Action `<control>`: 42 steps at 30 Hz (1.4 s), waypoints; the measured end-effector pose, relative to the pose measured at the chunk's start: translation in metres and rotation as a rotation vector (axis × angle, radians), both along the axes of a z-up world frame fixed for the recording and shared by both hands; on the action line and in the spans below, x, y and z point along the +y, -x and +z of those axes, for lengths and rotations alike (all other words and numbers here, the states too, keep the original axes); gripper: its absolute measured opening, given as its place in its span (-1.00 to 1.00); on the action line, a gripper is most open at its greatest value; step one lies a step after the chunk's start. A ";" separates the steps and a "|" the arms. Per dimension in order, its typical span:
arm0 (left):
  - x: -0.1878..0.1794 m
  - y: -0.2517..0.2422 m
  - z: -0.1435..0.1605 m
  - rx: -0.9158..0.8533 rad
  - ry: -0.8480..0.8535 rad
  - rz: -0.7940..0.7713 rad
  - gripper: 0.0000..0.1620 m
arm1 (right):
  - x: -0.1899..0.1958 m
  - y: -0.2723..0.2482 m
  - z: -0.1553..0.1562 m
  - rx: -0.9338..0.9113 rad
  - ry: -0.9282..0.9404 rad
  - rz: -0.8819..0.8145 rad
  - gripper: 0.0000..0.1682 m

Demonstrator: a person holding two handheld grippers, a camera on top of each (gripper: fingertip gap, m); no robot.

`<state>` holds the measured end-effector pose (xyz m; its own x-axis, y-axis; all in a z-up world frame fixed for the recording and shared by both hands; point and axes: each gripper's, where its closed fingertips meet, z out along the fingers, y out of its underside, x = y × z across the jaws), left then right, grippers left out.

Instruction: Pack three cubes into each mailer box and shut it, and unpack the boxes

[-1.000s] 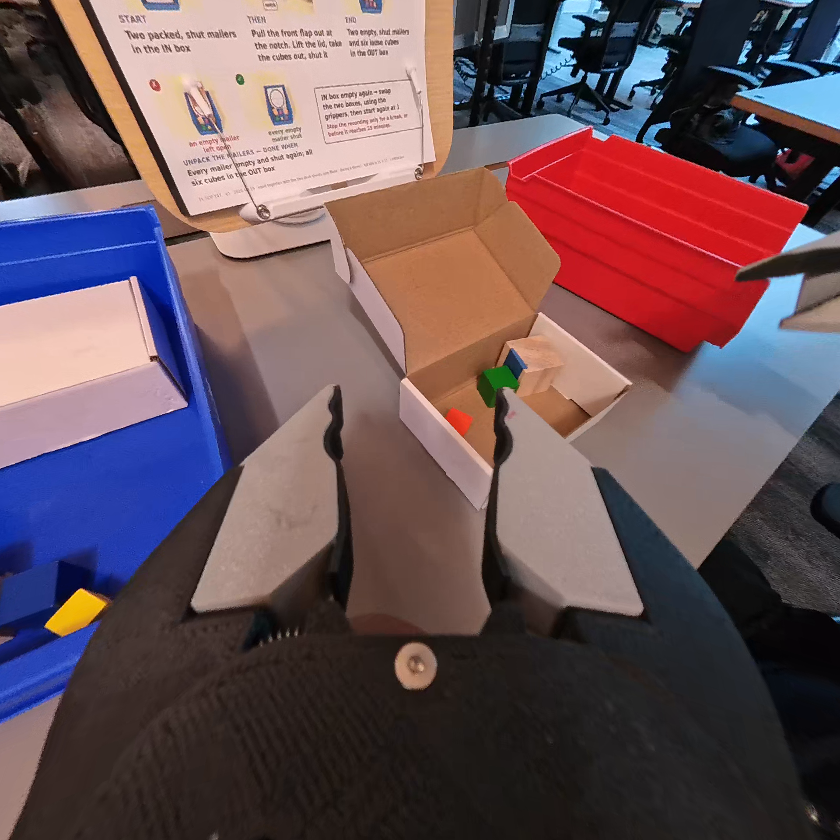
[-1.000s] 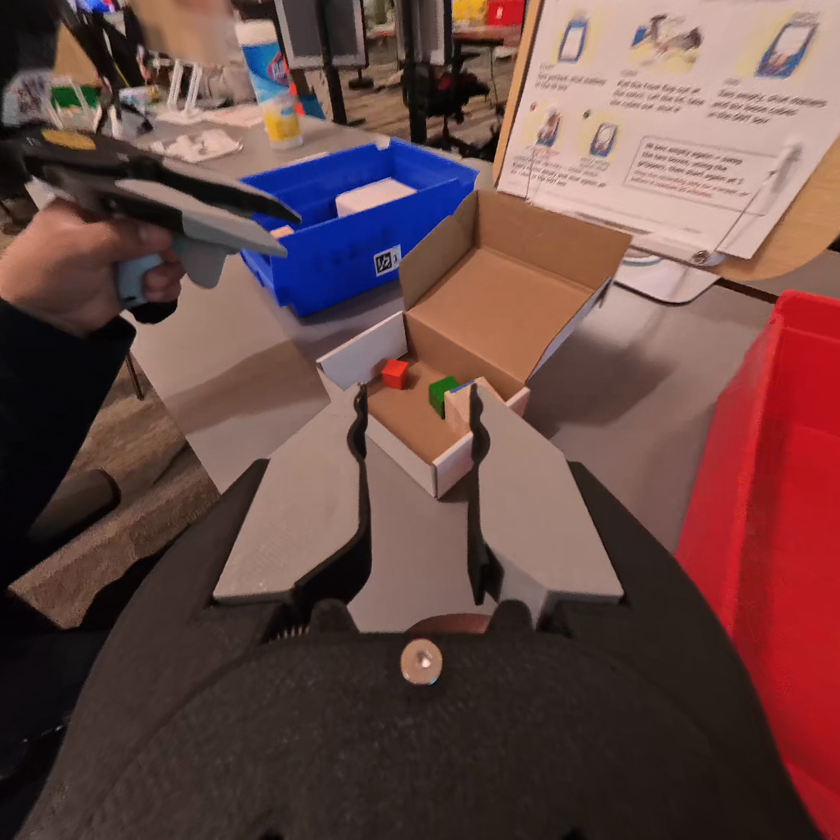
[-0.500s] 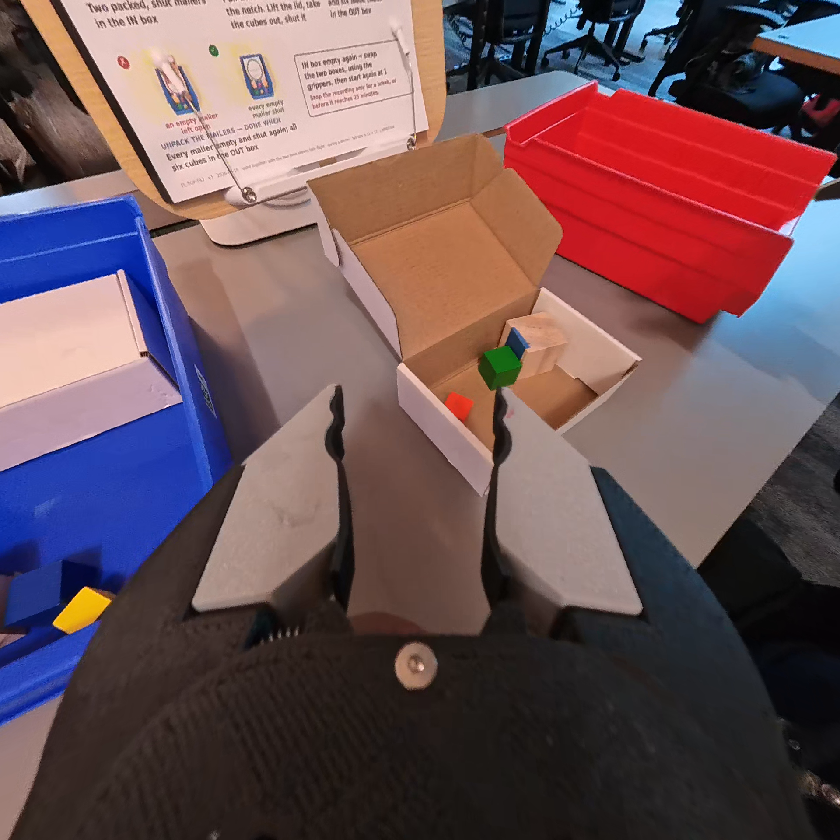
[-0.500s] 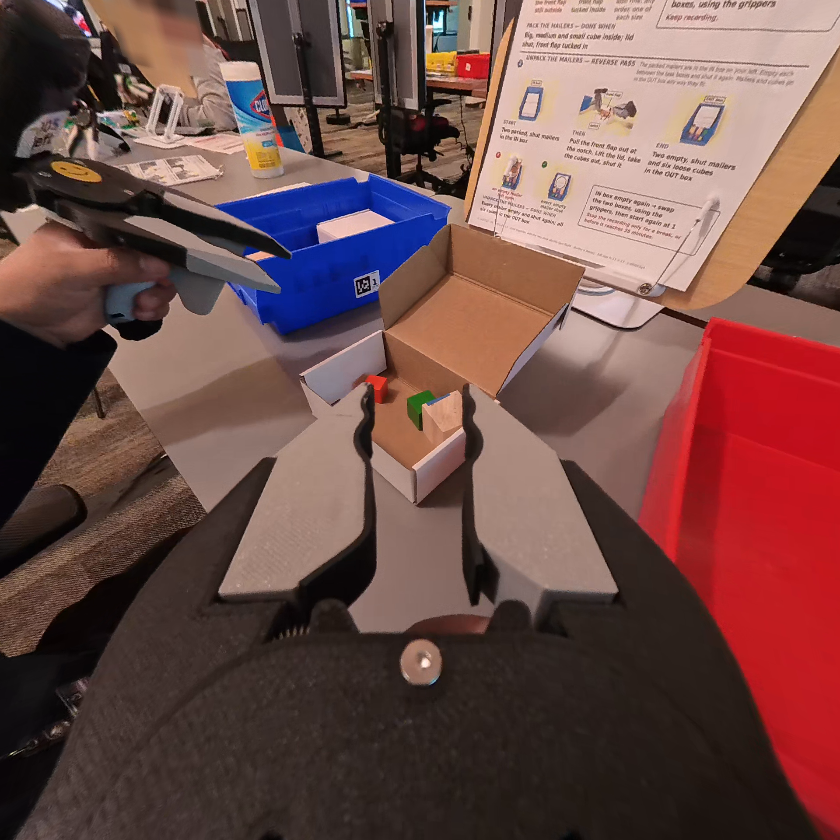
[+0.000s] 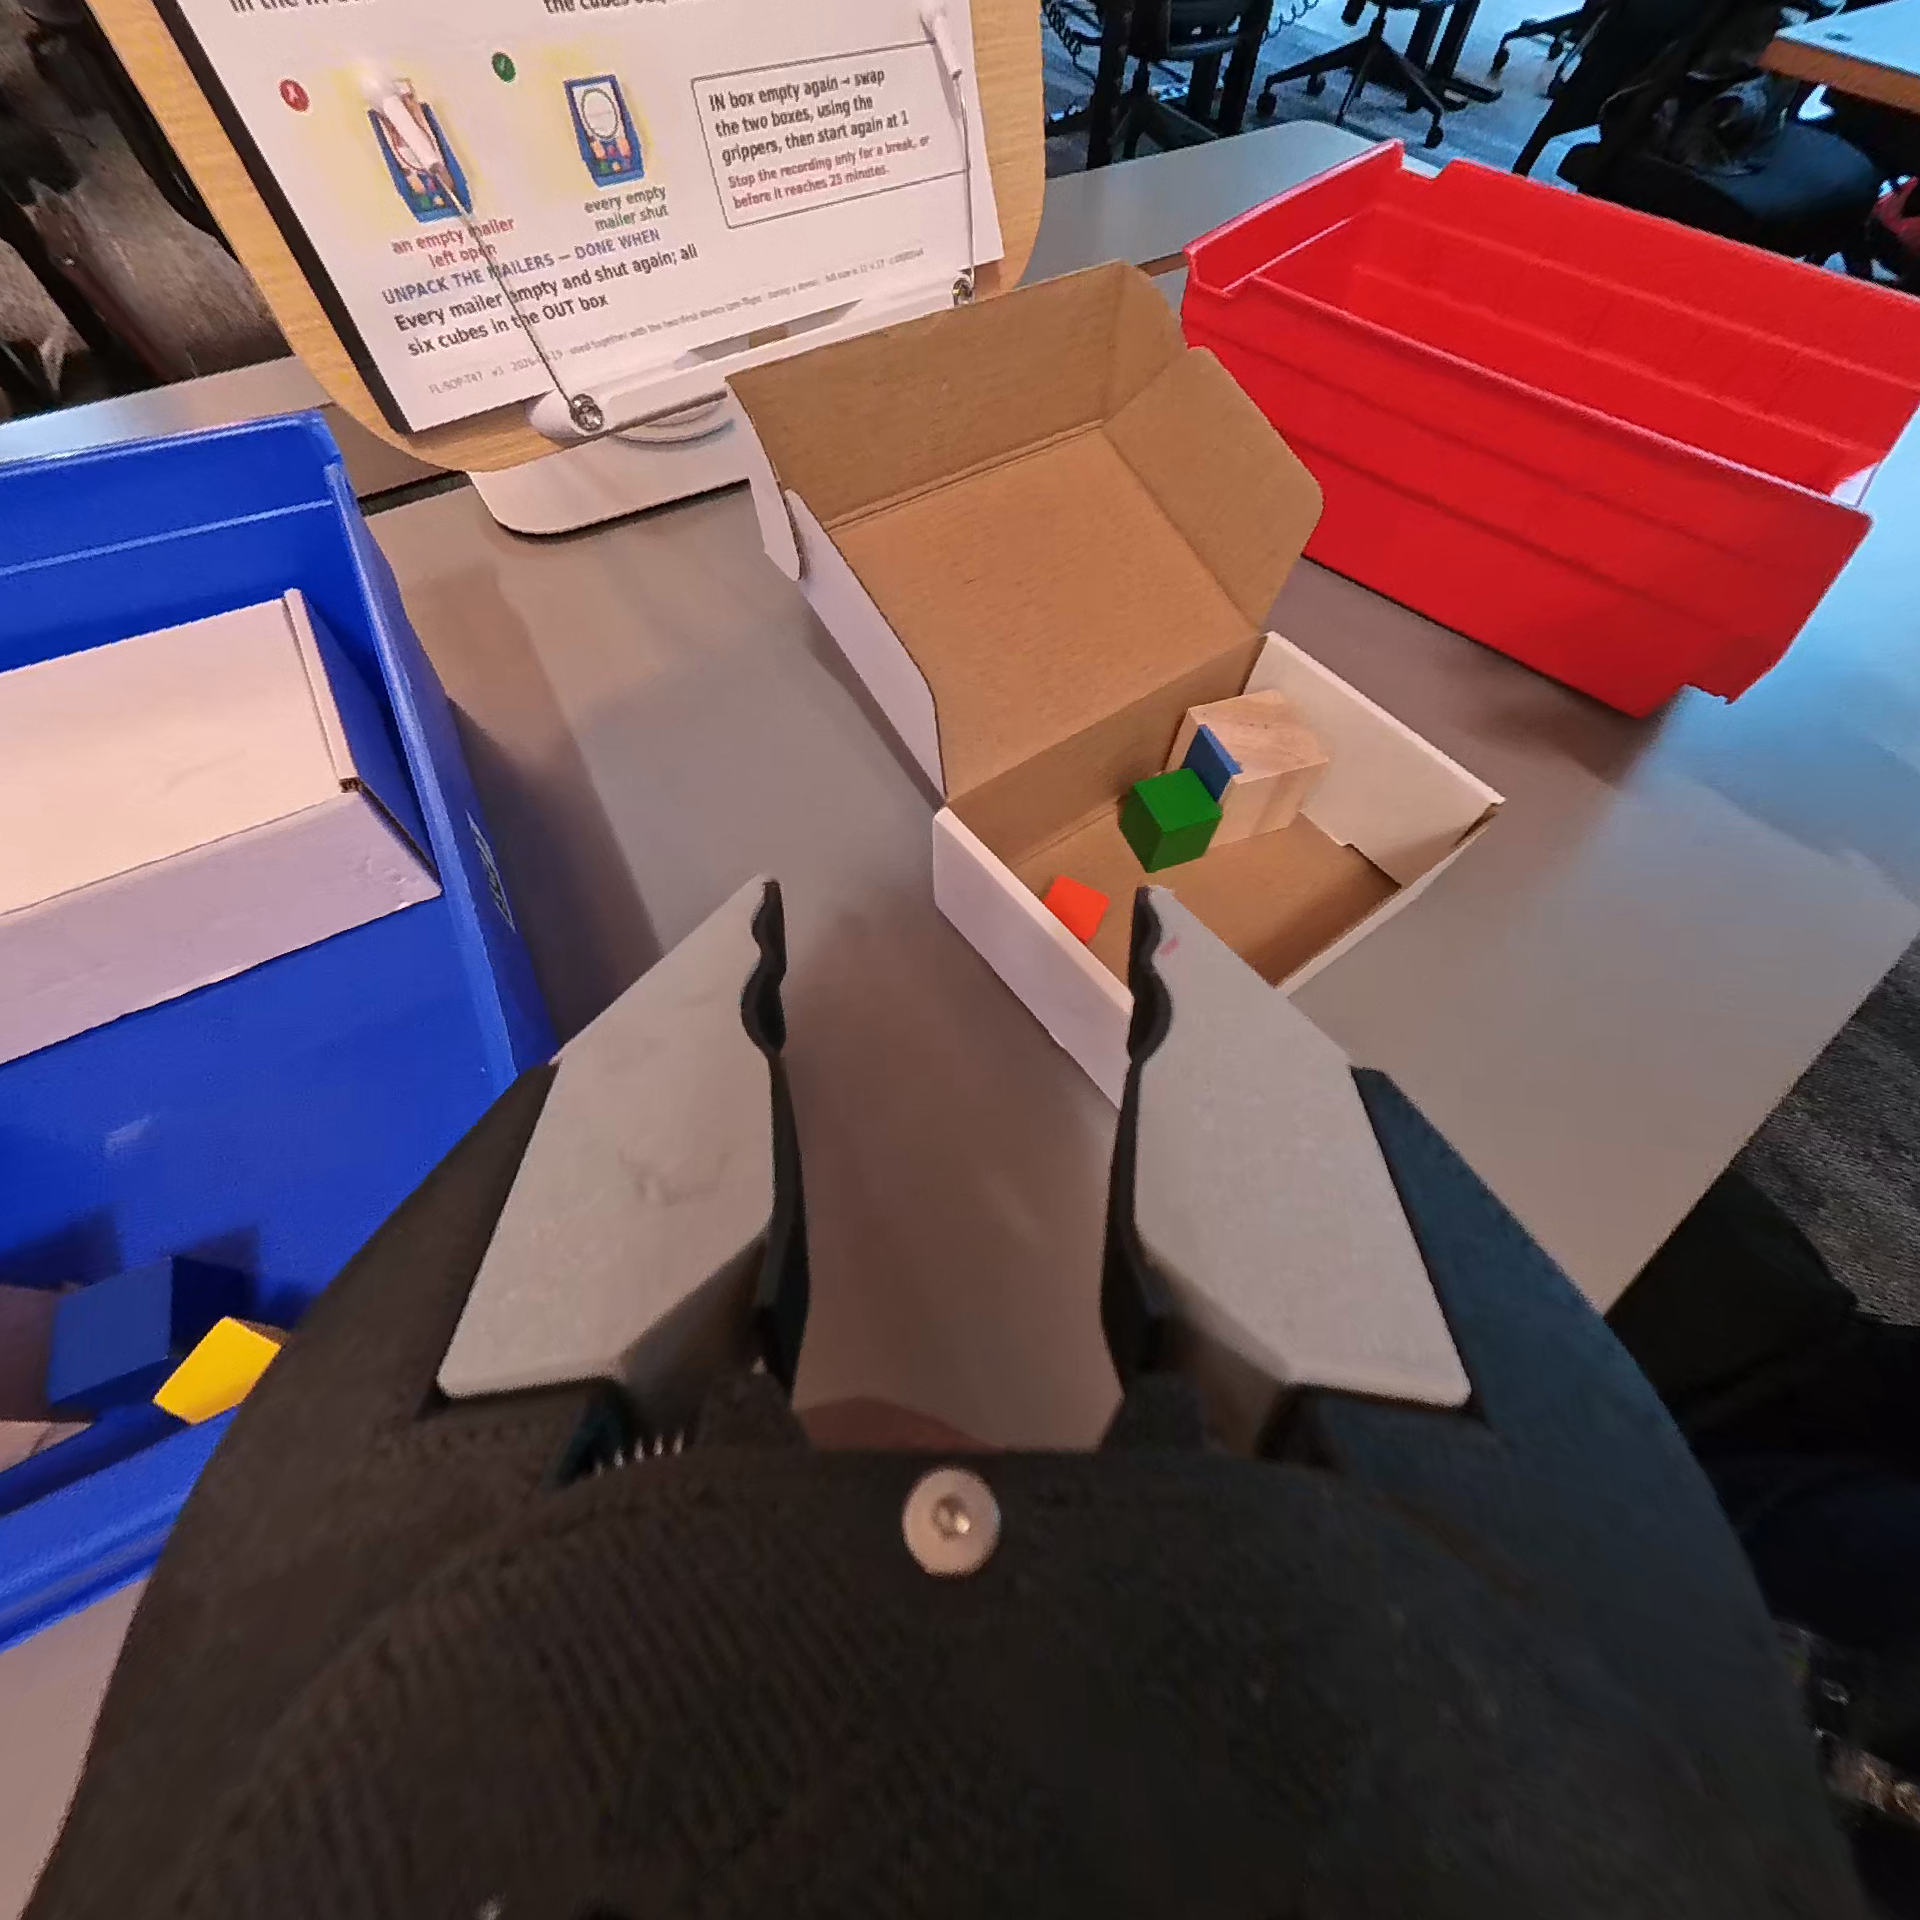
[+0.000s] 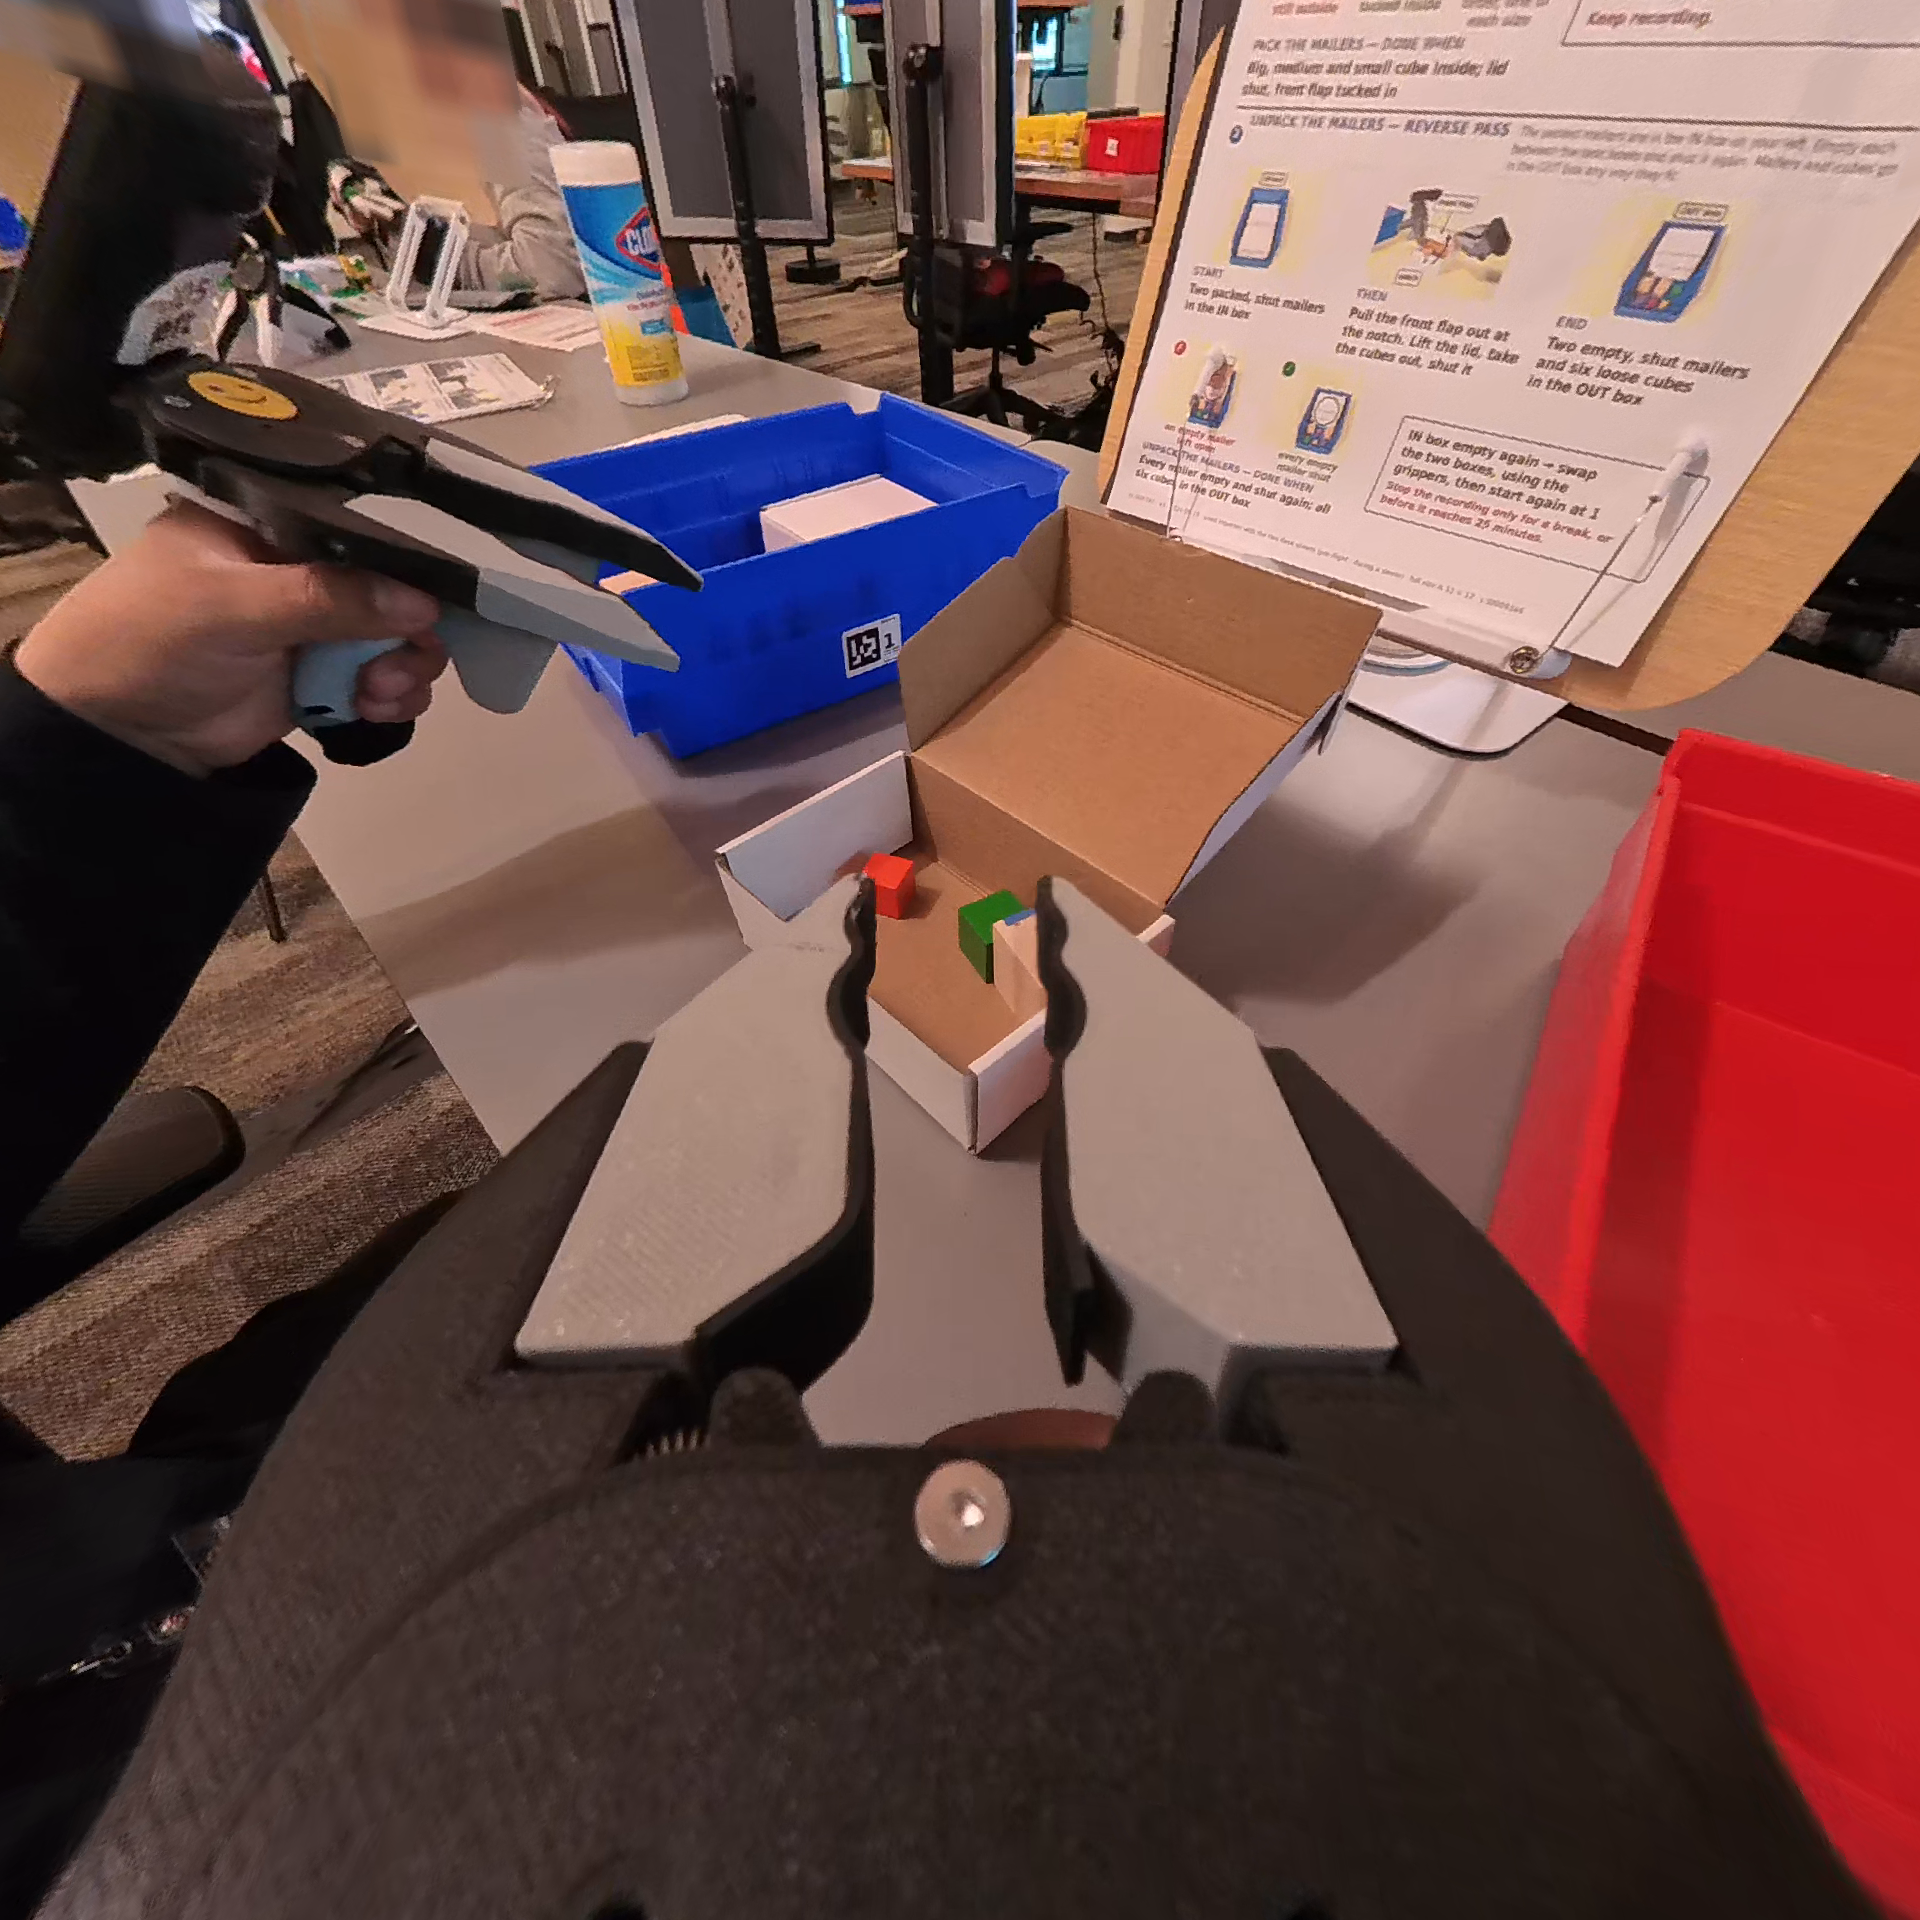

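An open white mailer box [image 5: 1023, 956] stands mid-table with its lid [image 5: 1039, 582] upright. Inside lie a small red cube [image 5: 1077, 906], a green cube [image 5: 1172, 818] and a large wooden cube [image 5: 1262, 769] with a blue face. My left gripper [image 5: 954, 914] is open and empty, held above the table just short of the box's left wall. My right gripper [image 6: 954, 914] is open and empty, above the box's near corner [image 6: 935, 1081]. The right wrist view also shows the red cube [image 6: 891, 883], the green cube [image 6: 982, 930] and the left gripper [image 6: 681, 621] in a hand.
A blue bin [image 5: 312, 1039] on the left holds a shut white mailer [image 5: 156, 769], a blue cube [image 5: 109, 1340] and a yellow cube [image 5: 218, 1369]. A red bin [image 5: 1558, 416] stands on the right. An instruction board [image 5: 623, 208] stands behind the box. The table edge runs close at the right.
The right gripper has drawn back and up from the box and no longer shows in the left wrist view. The left gripper has shifted slightly. The cubes have not moved.
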<state>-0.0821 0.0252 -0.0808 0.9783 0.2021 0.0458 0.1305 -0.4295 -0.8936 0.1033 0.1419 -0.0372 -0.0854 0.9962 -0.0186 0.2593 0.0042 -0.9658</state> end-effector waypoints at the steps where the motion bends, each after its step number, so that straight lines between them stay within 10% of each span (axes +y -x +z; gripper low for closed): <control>1: 0.000 -0.001 0.000 -0.001 0.001 -0.002 -0.20 | 0.000 0.000 -0.001 -0.006 -0.001 0.001 -0.66; 42: 0.024 -0.004 -0.013 -0.151 -0.099 -0.030 -0.21 | 0.018 0.014 -0.033 -0.097 0.148 -0.032 -0.49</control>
<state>-0.0786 0.0497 -0.0941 0.9644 0.1599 0.2108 0.2548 -0.3462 -0.9029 0.0888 0.1594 -0.0698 -0.0442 0.9842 -0.1714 0.3489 -0.1456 -0.9258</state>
